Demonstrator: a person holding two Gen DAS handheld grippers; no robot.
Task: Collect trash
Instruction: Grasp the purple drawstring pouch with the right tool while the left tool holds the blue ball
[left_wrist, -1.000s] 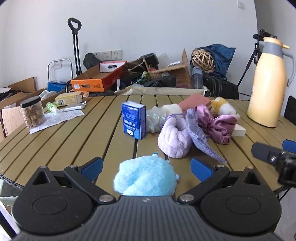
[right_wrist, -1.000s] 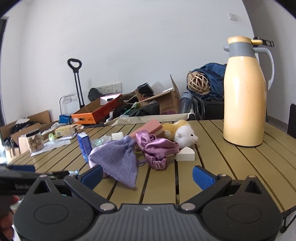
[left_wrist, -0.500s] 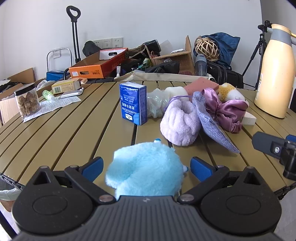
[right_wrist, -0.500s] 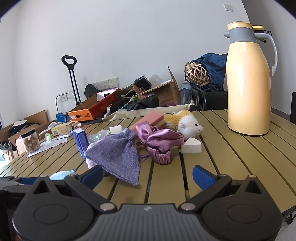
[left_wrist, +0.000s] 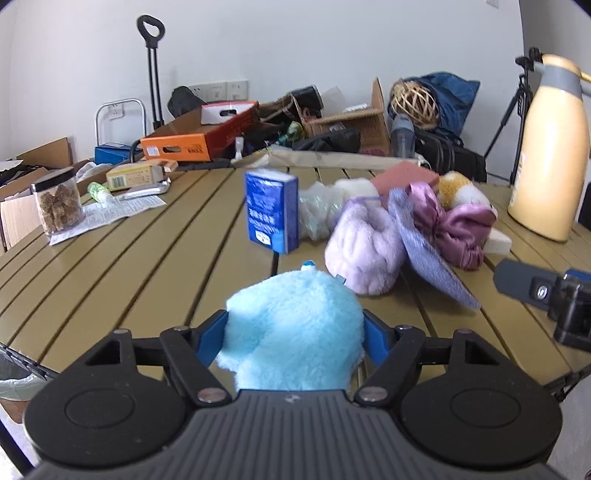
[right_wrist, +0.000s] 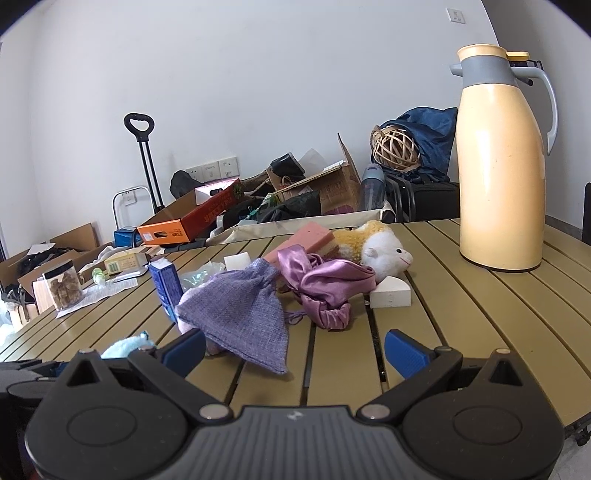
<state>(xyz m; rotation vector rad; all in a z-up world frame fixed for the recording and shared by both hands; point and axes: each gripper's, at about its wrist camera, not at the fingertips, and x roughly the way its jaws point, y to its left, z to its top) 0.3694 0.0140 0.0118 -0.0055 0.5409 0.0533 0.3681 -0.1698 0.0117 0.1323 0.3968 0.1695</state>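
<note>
Left gripper (left_wrist: 293, 338) jaws are closing, pads touching one blue plush (left_wrist: 295, 332) at six o'clock on the slatted table (left_wrist: 147, 266); its long axis can't be judged. One blue carton (left_wrist: 272, 210) stands upright at twelve. Right gripper (right_wrist: 295, 349) gapes wide, empty.

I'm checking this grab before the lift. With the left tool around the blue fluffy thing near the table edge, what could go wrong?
1. The left tool is closing on the blue plush; its pads may pinch only soft pile, so it could slip out when lifted.
2. The plush sits by the table edge, so a slip might drop it to the floor.
3. The upright blue carton stands just behind; pushing forward could topple it.
</note>
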